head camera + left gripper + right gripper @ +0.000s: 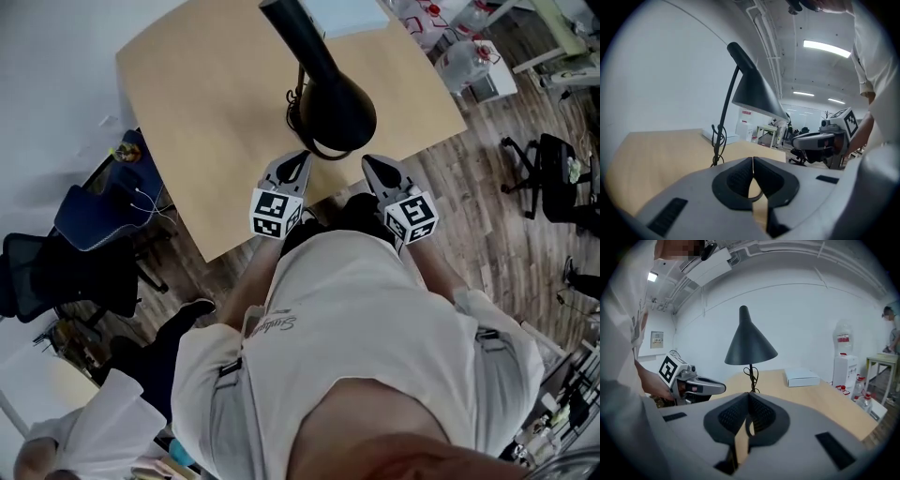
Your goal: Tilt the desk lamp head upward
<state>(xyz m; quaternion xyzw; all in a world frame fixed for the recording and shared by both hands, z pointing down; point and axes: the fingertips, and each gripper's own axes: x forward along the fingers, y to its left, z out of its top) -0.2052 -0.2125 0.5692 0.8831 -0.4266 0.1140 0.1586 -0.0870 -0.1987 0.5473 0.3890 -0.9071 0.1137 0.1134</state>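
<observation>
Lamp: the desk lamp [336,111] stands on the wooden table [206,131], close to the edge nearest the person. Its stem is upright and its cord [753,375] is looped around it.
Lamp head: the dark cone-shaped shade [750,344] opens downward toward the tabletop, so no upward tilt shows.
Left gripper [296,161]: the claw is pressed together with nothing in it. It hangs just over the table's near edge, near the shade but apart from it.
Right gripper [377,167]: its jaws also meet and hold nothing. It sits beside the left one, short of the lamp.
Other: a white box [801,377] lies toward the table's far edge.
Progress: the task appears not yet started, as nothing touches the lamp.
Left to do: reach the shade, take or push it, and swing it up.
</observation>
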